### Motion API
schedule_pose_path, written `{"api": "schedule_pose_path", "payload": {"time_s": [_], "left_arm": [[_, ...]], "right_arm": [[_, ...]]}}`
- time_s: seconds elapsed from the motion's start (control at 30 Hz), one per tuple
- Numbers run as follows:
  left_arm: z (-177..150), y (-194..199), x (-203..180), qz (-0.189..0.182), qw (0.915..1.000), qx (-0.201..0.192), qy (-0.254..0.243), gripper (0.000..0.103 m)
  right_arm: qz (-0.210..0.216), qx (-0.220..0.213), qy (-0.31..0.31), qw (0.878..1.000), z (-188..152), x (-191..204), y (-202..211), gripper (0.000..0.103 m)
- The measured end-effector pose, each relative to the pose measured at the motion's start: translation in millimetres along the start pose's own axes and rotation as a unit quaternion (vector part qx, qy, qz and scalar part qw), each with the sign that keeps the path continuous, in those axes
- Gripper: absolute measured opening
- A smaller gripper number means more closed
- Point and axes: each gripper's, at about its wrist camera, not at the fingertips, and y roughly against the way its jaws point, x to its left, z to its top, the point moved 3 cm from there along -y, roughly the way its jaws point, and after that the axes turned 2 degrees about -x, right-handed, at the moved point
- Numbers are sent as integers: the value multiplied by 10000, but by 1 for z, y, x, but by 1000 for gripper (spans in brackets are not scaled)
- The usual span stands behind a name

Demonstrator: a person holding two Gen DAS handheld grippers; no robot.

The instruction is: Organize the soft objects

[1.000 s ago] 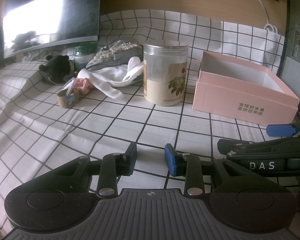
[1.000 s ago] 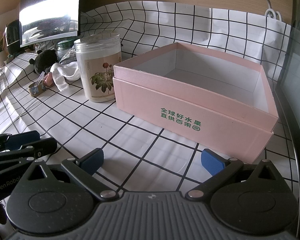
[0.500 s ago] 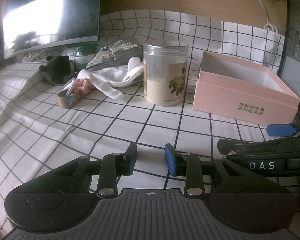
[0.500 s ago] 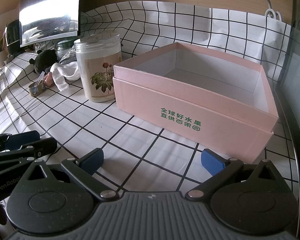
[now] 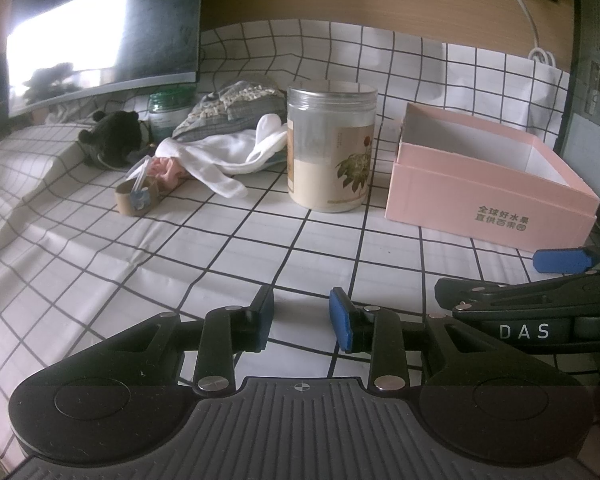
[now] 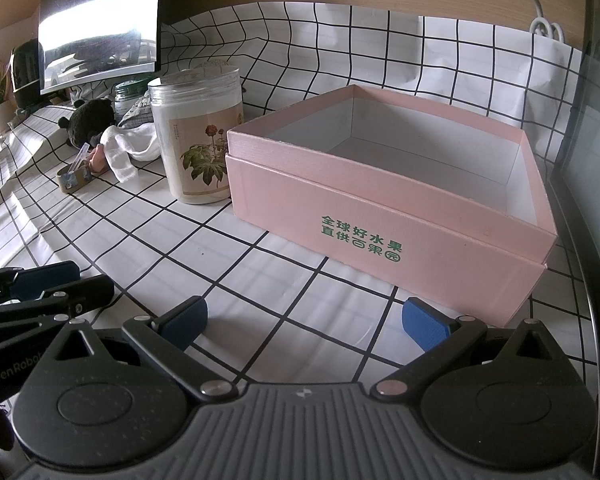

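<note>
pink item (image 5: pixel 168 169): mostly under white cloth (image 5: pixel 220 156), kind unclear | green-lidded jar (image 5: pixel 168 110): half hidden behind black plush (image 5: pixel 114 138) | monitor (image 5: pixel 100 32): cut off at top

Box (image 6: pixel 384 216) sits right on the tablecloth (image 5: pixel 204 256), open side up; jar (image 5: pixel 330 146) upright just left of it, small gap between; left of jar a heap: sock (image 5: pixel 220 160) draped in front of a pillow (image 5: pixel 236 104); plush toy (image 5: pixel 114 138) further left; tape roll (image 5: pixel 136 196) in front of heap; monitor (image 5: pixel 100 28) behind.
</note>
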Motion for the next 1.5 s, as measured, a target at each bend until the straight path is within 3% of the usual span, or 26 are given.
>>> {"api": "schedule_pose_path", "payload": {"time_s": [0.67, 0.9, 1.0, 1.13, 1.27, 1.43, 1.5], "left_arm": [[0, 0, 1, -3, 10000, 10, 12, 35], [9, -2, 7, -239, 9991, 345, -44, 35], [17, -5, 21, -619, 9958, 670, 102, 33], [31, -9, 58, -892, 9894, 977, 593, 31], [61, -9, 112, -631, 9949, 501, 600, 31], [120, -41, 207, 127, 9976, 243, 638, 31], [144, -63, 243, 257, 9958, 233, 850, 31]], "right_arm": [[26, 12, 6, 10000, -1, -3, 1, 103], [127, 849, 86, 9963, 13, -5, -2, 103], [113, 1021, 101, 9947, 12, -3, -3, 103], [74, 1189, 72, 9928, 14, 2, -3, 103], [145, 1284, -72, 9916, 23, 18, -1, 97], [212, 553, 2, 9982, 74, 68, 14, 97], [177, 282, 33, 9994, 103, 90, 16, 97]]}}
